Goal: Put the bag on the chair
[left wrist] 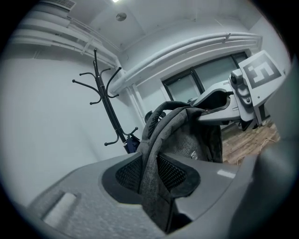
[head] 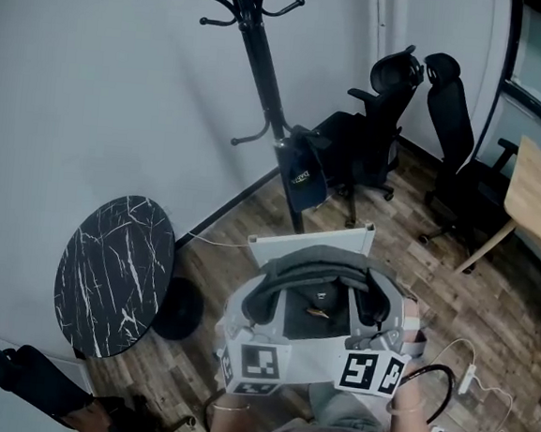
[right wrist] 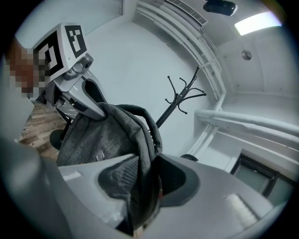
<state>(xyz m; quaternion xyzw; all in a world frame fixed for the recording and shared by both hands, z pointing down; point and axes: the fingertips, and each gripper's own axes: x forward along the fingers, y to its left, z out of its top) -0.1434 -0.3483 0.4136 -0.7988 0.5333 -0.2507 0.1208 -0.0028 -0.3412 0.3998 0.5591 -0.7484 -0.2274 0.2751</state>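
Observation:
A grey backpack [head: 318, 297] hangs between my two grippers, low in the middle of the head view. My left gripper [head: 251, 310] is shut on its left shoulder strap [left wrist: 152, 179], which is pinched between the mesh pads. The right gripper [head: 386, 316] is shut on the other strap [right wrist: 142, 182] in the same way. The bag's body [left wrist: 196, 140] droops between them, and each gripper view shows the other gripper across it. A white chair [head: 312, 241] shows its edge just beyond the bag; the rest is hidden under the bag.
A black coat stand [head: 257, 63] with a dark bag [head: 302, 177] hung on it stands by the wall ahead. Two black office chairs [head: 380, 126] stand at the back right, beside a wooden desk [head: 540, 208]. A round black marble table [head: 115, 272] is at the left. Cables [head: 471, 380] lie on the floor.

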